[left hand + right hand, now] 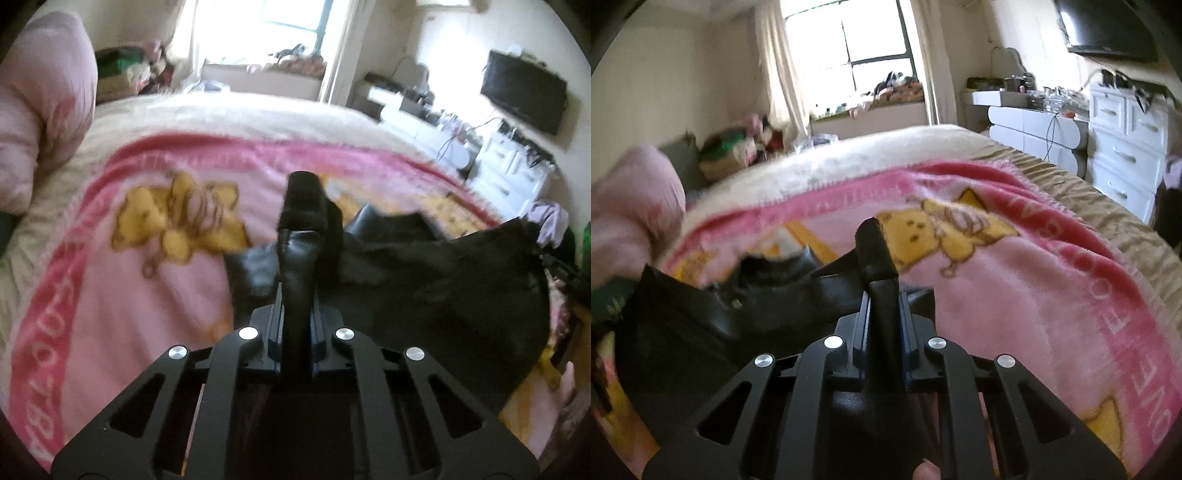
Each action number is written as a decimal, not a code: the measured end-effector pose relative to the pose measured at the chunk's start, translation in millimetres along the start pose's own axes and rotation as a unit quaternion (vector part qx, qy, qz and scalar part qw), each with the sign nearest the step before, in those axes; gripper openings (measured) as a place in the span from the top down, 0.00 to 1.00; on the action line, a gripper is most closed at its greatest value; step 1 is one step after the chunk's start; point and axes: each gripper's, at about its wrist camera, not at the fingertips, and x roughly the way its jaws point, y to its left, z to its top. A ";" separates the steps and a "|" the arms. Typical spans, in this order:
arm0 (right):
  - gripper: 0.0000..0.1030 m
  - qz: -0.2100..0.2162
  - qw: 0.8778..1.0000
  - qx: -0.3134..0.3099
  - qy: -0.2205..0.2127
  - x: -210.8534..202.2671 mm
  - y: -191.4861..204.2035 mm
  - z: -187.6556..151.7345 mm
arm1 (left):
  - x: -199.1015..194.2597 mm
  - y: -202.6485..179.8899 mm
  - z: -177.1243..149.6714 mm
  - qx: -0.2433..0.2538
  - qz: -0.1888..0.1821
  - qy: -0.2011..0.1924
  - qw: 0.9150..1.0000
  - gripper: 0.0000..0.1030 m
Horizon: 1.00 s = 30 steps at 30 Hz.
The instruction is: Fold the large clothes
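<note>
A black leather-like garment [443, 280] is held up over a bed covered by a pink blanket [140, 295]. My left gripper [301, 225] is shut on a fold of the garment, which wraps over its tips and stretches off to the right. My right gripper [877, 254] is shut on another edge of the same black garment [701, 314], which hangs away to the left. The pink blanket [1015, 295] with yellow cartoon prints lies below. Both views are blurred by motion.
A pink pillow [40, 110] lies at the bed's left. A white dresser [1123, 147] and desk [1027, 118] stand along the right wall under a wall TV [524, 92]. A window [849, 40] and piled clothes [735, 151] are beyond the bed.
</note>
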 end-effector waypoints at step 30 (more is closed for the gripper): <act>0.83 -0.096 0.989 0.041 0.100 94.1 -17.2 -8.1 | 79.8 18.8 2.6 -0.039 0.070 0.047 0.996 0.76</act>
